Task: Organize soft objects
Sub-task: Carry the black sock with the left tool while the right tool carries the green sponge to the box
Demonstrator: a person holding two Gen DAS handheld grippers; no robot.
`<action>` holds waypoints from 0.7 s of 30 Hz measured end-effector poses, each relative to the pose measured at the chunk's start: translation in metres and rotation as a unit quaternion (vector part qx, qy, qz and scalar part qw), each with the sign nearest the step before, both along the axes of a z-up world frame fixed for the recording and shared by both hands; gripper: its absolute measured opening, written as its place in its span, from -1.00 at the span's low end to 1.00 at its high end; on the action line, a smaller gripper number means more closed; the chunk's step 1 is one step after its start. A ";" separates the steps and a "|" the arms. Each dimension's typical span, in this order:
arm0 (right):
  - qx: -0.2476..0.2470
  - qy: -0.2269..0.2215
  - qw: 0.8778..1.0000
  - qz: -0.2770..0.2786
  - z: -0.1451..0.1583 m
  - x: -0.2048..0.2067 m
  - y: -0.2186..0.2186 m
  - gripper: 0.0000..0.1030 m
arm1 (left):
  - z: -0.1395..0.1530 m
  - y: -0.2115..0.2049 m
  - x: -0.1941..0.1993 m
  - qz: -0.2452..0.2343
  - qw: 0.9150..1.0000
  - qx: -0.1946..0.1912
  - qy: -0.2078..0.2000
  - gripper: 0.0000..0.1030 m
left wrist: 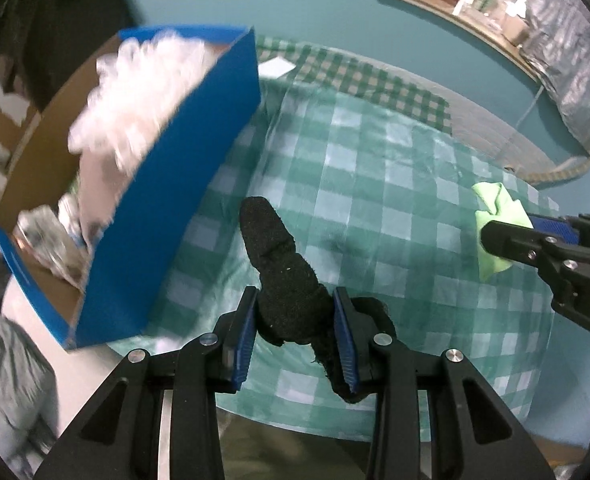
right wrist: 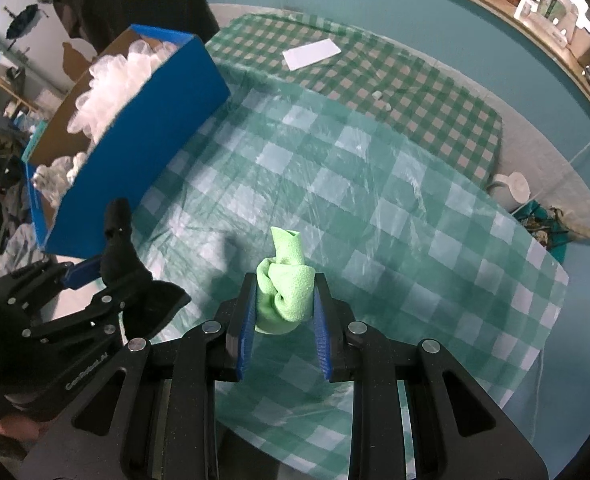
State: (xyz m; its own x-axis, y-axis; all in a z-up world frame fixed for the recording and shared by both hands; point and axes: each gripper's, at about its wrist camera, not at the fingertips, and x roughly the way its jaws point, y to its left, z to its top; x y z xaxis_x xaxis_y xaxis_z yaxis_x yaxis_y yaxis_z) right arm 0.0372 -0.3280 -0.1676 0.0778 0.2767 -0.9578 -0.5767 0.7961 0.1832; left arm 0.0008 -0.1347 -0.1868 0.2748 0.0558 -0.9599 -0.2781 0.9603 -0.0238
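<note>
The black sock sits pinched between the blue ribbed pads of the left tongs, low in the middle of the left wrist view, clear of the counter. It is a nubby, fuzzy knit, bunched into a lumpy roll whose rounded end sticks out past the pads; a ragged loose end trails beside the right pad. In the right wrist view the same sock shows at lower left, with a flat flap hanging from the left tongs.

The green cloth is clamped in the right tongs, their pads drawn close and pressing its sides, at the centre of the right wrist view. It is a soft, fleecy, lime-coloured piece, twisted into a knot-like wad with a folded tip pointing up. From the left wrist view, the cloth shows at the right edge, nipped by the right tongs.

The counter wears a green and white checked sheet, glossy and wrinkled like thin plastic. At upper left stands a blue cardboard box with plain brown inner walls, holding a white frilly mesh puff. A white card lies flat at the far end.
</note>
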 end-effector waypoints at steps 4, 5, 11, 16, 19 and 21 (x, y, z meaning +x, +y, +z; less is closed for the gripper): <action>0.007 -0.005 1.000 -0.008 0.013 -0.001 0.005 -0.53 | 0.015 0.006 -0.001 -0.019 1.000 0.016 -0.011 -0.29; 0.007 -0.007 1.000 -0.009 0.015 -0.001 0.006 -0.53 | 0.018 0.008 -0.001 -0.022 1.000 0.017 -0.013 -0.29; 0.016 -0.015 1.000 -0.016 0.030 -0.003 0.018 -0.54 | 0.032 0.026 0.000 -0.034 0.999 0.029 -0.022 -0.29; 0.022 -0.022 0.999 -0.016 0.039 -0.005 0.029 -0.53 | 0.043 0.042 -0.001 -0.038 0.998 0.032 -0.028 -0.29; 0.024 -0.025 0.999 -0.019 0.043 -0.005 0.037 -0.54 | 0.049 0.051 -0.002 -0.040 0.998 0.035 -0.033 -0.29; 0.026 -0.026 0.999 -0.020 0.045 -0.005 0.043 -0.53 | 0.053 0.057 -0.002 -0.043 0.998 0.035 -0.036 -0.29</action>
